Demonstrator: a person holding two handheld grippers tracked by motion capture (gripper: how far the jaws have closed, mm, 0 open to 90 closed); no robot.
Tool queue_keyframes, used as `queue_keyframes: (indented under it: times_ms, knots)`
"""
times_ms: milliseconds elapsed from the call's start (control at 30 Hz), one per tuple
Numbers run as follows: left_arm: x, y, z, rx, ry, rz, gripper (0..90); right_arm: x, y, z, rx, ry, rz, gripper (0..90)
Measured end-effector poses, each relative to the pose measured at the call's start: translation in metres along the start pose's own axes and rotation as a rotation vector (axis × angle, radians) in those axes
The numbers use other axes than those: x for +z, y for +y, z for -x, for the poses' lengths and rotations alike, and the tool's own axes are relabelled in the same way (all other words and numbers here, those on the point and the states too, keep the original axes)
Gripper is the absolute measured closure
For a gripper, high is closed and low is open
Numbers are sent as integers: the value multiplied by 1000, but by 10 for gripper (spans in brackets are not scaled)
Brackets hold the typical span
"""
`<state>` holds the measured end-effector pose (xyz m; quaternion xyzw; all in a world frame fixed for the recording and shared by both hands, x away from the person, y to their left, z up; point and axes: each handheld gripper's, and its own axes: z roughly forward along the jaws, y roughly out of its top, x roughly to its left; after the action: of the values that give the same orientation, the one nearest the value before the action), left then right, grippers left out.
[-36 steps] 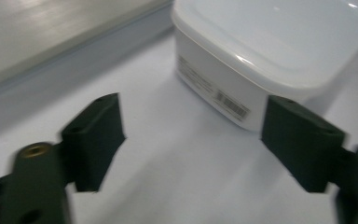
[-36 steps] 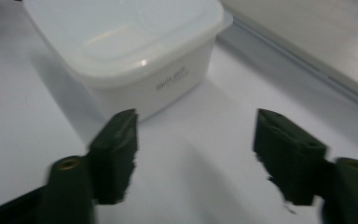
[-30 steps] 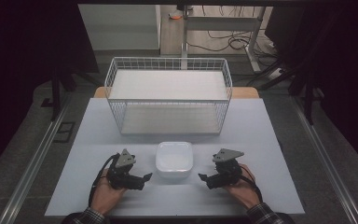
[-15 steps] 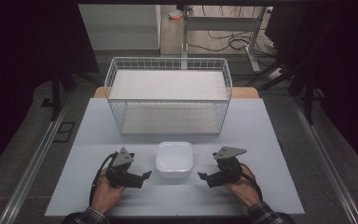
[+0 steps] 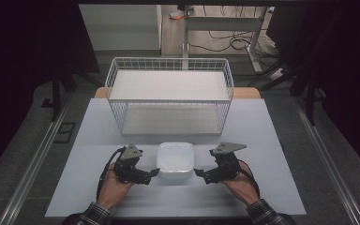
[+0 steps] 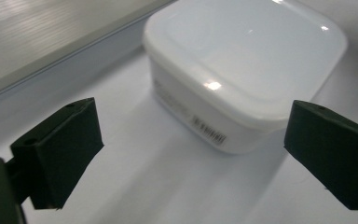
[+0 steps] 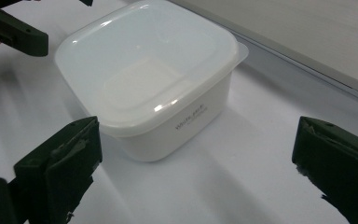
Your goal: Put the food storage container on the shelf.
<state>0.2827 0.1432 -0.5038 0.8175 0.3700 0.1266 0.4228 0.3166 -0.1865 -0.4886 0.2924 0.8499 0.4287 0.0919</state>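
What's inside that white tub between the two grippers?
The white tub has its lid on. Through the cloudy lid only a pale base shows; any contents cannot be made out.

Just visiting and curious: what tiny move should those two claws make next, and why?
Probably ease both inward to the white lidded box. The left claw and right claw sit open on either side of it, not touching, and the wire basket waits behind.

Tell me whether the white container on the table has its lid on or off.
On. The lid sits flat across the white container, its rim overhanging the walls all round, with a small tab at one corner.
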Motion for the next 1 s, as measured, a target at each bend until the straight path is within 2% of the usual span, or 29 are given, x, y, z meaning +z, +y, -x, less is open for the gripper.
queue_keyframes:
  times_ms: [33,67,133,233,300,433,500,600,633,667,733,767,800,900,1000]
  knots:
    - [0,0,0,0,0,0,29,1,2,-1,2,4,-8,0]
    - [2,3,-1,-3,-24,1,26,2,5,-1,6,1,-25,0]
    - [3,5,-1,-12,-43,-4,28,3,8,-3,6,-1,-21,0]
    - [7,8,-2,-20,-50,-12,41,3,13,-6,-8,-1,-27,0]
    - [10,13,-3,-16,-52,-16,44,5,18,-6,2,3,-33,27]
    - [16,21,-2,-5,-43,-27,63,15,28,-7,12,28,-62,63]
    - [25,27,-4,-11,-56,-40,66,23,31,-4,19,35,-69,75]
    - [32,29,-8,-45,-94,-37,66,34,32,2,49,53,-86,83]
    - [32,29,-8,-45,-94,-37,65,37,32,3,56,58,-92,83]
    - [35,27,-10,-83,-135,-34,69,41,31,5,88,88,-103,94]
    - [35,24,-12,-102,-179,-33,93,43,31,6,108,125,-111,120]
    - [35,24,-12,-102,-179,-33,121,43,30,5,112,144,-114,146]
    - [33,21,-9,-122,-204,-37,125,42,30,3,113,153,-125,146]
    - [28,19,-5,-127,-196,-46,153,38,30,-2,124,145,-150,188]
    - [19,16,2,-160,-163,-48,258,29,29,-8,157,121,-163,314]
